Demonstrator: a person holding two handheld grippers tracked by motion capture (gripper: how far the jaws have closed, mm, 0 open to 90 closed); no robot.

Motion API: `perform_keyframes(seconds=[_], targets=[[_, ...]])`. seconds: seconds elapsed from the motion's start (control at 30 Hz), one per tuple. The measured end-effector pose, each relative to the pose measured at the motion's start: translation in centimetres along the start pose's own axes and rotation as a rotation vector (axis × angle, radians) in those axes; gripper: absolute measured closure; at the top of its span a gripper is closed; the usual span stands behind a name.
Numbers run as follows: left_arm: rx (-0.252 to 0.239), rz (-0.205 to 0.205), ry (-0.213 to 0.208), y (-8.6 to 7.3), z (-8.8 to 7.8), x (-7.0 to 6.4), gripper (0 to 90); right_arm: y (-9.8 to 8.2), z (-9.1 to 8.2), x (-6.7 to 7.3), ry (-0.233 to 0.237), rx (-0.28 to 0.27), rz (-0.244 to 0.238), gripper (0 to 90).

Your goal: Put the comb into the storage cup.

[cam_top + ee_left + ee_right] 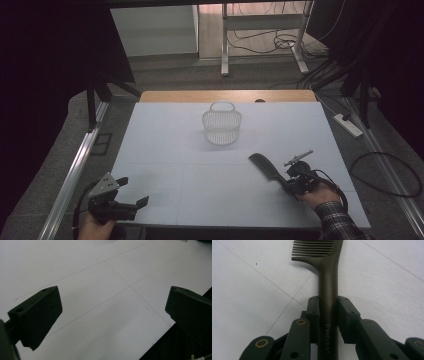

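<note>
A: Nearest the lens in the right gripper view: right gripper, 2 black jaws rising from the bottom edge, pinching the comb handle between them.

B: Pads touching?

A: Yes, both pads flat against the handle sides. Handle runs straight up frame centre, teeth at the top edge. White "Creative Art" lettering on the handle at lower centre.

B: High view?

A: Comb at lower right of frame, lying on the white table, toothed end pointing to upper left. Right gripper clamped on its handle end, hand behind it, plaid sleeve at the bottom edge.

B: Left side?

A: Left gripper at lower left of frame, jaws spread wide, nothing between them. Left gripper view confirms: 2 jaws far apart at left and right edges, bare table between.

B: Anything else?

A: White mesh basket with a handle, upright at centre frame, well apart from comb and both grippers.
</note>
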State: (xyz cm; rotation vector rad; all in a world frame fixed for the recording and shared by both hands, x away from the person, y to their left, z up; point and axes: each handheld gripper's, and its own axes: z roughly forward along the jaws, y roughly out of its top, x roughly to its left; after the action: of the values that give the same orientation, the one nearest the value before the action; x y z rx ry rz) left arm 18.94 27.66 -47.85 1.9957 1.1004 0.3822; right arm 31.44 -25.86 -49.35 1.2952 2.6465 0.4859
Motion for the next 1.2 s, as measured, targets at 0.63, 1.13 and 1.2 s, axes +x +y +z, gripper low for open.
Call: perform_keyframes(seconds=[0.63,1.13,1.2], targets=[[0.011,-0.016,-0.030,0.5,0.3,0.0,0.0,0.1,-1.6,0.4,0.010,-0.121,-0.017,72.9],[-0.007,0.020,-0.128,2.3,1.7,-0.1,0.0,0.2,-2.8,0.8,-0.001,-0.209,-0.045,72.9],[-0.007,0.024,-0.132,2.6,1.9,-0.2,0.0,0.3,-3.0,0.9,-0.004,-0.225,-0.048,72.9]])
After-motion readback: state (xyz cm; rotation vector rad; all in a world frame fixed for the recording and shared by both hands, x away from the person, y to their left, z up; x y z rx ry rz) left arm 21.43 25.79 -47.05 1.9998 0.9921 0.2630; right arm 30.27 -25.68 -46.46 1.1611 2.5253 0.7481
